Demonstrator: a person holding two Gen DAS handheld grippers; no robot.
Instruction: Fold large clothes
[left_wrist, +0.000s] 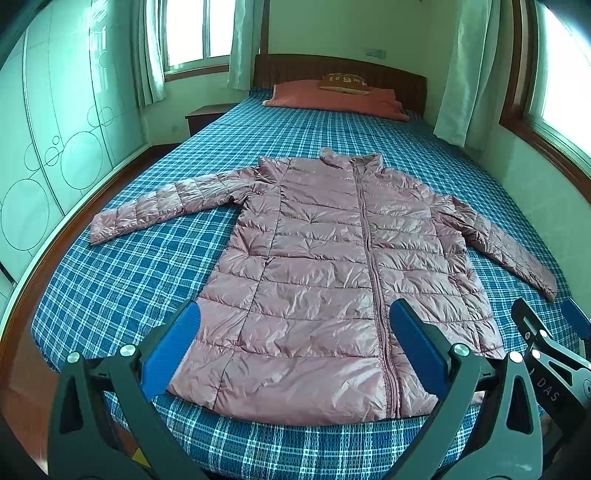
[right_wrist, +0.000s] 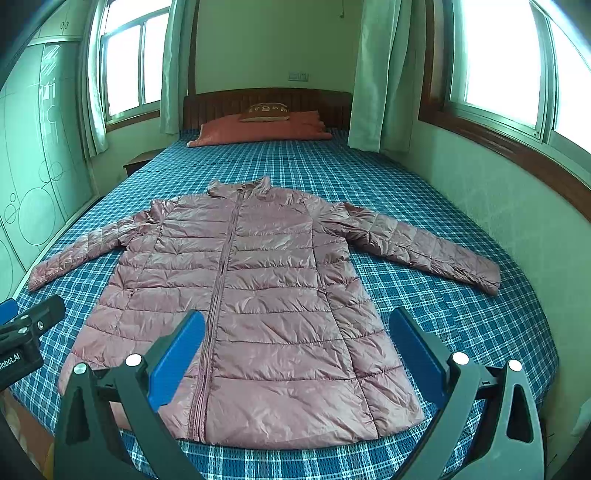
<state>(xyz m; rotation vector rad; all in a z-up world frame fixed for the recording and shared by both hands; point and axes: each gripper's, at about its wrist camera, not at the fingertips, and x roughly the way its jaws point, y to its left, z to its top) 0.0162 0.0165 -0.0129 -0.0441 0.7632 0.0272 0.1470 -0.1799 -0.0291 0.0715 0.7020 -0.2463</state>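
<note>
Your bed (left_wrist: 122, 280), under a blue plaid sheet, runs away from you toward 12 o'clock. On it the pink quilted jacket (left_wrist: 325, 280) lies flat and zipped, front up, its long axis along the bed: collar at 12, hem at 6 by the near edge. Its sleeves spread toward 10 and 4 in the left wrist view. At the headboard sits an orange pillow (left_wrist: 332, 98). Your left gripper (left_wrist: 295, 343) and right gripper (right_wrist: 297, 350) hover over the hem, fingers spread wide, holding nothing.
</note>
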